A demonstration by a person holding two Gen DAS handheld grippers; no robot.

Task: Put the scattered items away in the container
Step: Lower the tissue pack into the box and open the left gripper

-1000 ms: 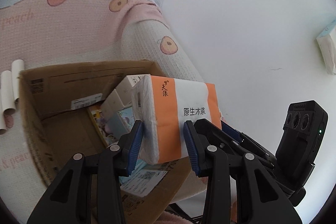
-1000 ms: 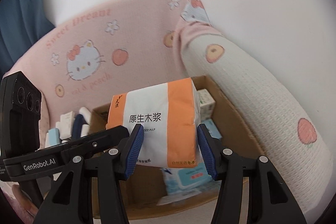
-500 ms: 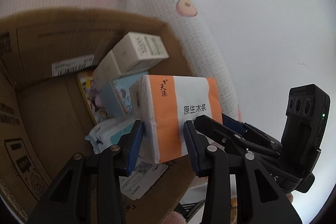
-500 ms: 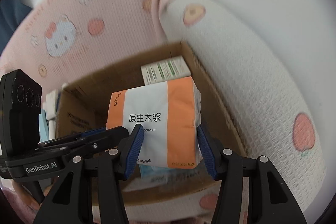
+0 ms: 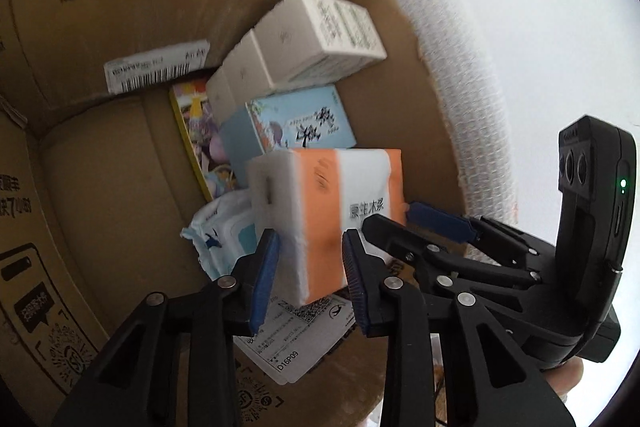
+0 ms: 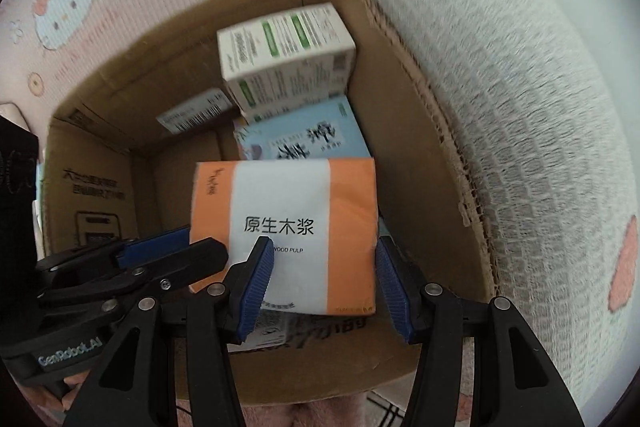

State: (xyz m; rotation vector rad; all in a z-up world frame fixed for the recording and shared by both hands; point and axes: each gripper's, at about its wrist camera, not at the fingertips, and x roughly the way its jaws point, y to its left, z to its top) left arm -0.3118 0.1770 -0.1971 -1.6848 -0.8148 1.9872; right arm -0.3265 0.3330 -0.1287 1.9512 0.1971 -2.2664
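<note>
An orange and white tissue pack (image 5: 324, 215) (image 6: 288, 227) hangs inside the open cardboard box (image 5: 100, 155) (image 6: 420, 167), above the things in it. My left gripper (image 5: 308, 275) is shut on one end of the pack. My right gripper (image 6: 324, 283) is shut on its other end. The right gripper's body shows at the right in the left wrist view (image 5: 480, 259), and the left gripper's body at the lower left in the right wrist view (image 6: 120, 267).
The box holds white cartons (image 5: 316, 35) (image 6: 284, 55), a light blue tissue box (image 5: 296, 123) (image 6: 304, 135), a colourful flat packet (image 5: 200, 143), a wet-wipes pack (image 5: 220, 231) and a paper label (image 5: 296, 331). A white knit blanket roll (image 6: 500, 99) lies along the box's right side.
Both grippers have carried the tissue pack from above the box rim down into the box. The box's contents now fill both views.
</note>
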